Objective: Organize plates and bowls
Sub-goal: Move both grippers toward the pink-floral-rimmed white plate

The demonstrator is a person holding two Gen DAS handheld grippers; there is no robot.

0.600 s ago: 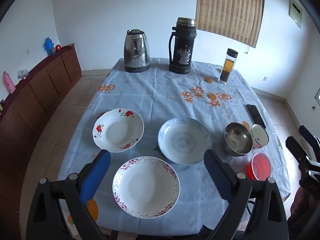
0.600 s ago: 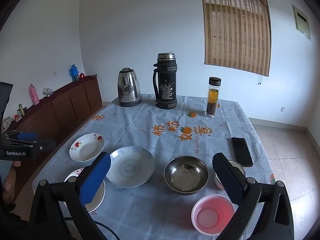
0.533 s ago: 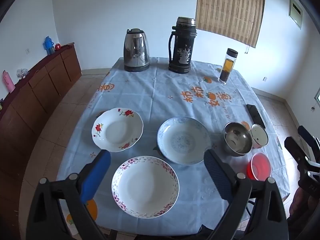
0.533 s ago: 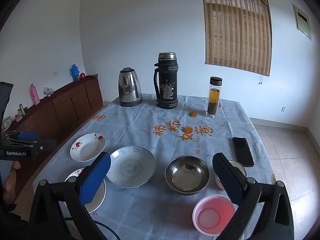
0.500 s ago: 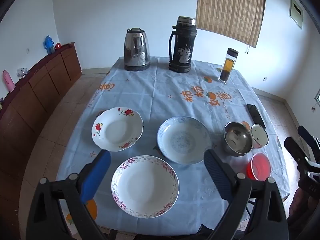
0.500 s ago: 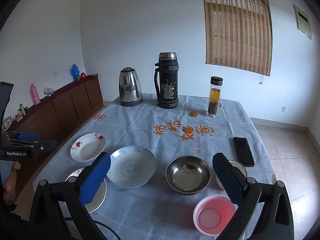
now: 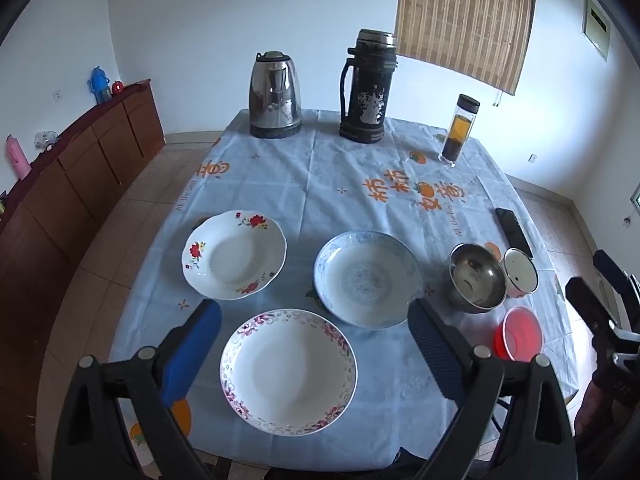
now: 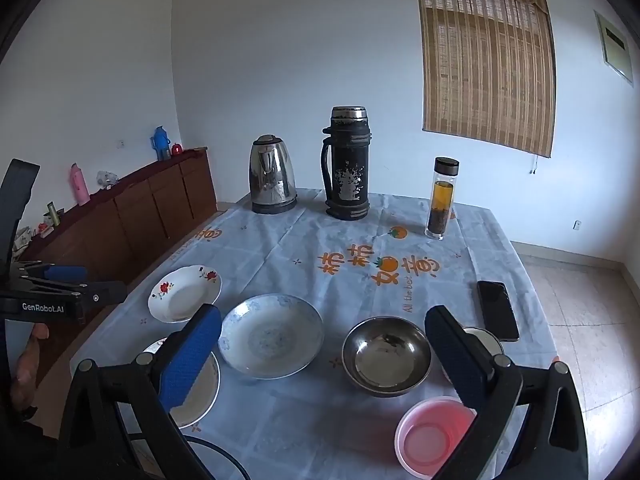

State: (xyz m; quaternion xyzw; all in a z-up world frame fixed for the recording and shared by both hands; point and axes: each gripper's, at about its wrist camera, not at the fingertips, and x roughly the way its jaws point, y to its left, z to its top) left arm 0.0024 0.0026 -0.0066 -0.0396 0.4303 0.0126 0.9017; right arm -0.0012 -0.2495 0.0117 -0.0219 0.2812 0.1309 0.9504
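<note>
Three plates lie on the blue tablecloth: a pink-rimmed plate (image 7: 289,367) nearest, a red-flowered plate (image 7: 234,255) at left, a blue-patterned plate (image 7: 368,278) in the middle. To the right stand a steel bowl (image 7: 476,278), a small white bowl (image 7: 520,273) and a red plastic bowl (image 7: 518,338). My left gripper (image 7: 314,344) is open and empty above the pink-rimmed plate. My right gripper (image 8: 322,354) is open and empty above the table's near edge, with the steel bowl (image 8: 387,355) and blue plate (image 8: 271,335) between its fingers and the red bowl (image 8: 434,436) below.
A steel kettle (image 7: 275,94), a dark thermos (image 7: 369,87) and a tea bottle (image 7: 459,130) stand at the table's far end. A black phone (image 7: 513,231) lies near the right edge. A wooden sideboard (image 7: 72,168) runs along the left wall.
Both views have shifted very slightly; the objects on the table have not moved and both grippers stay open.
</note>
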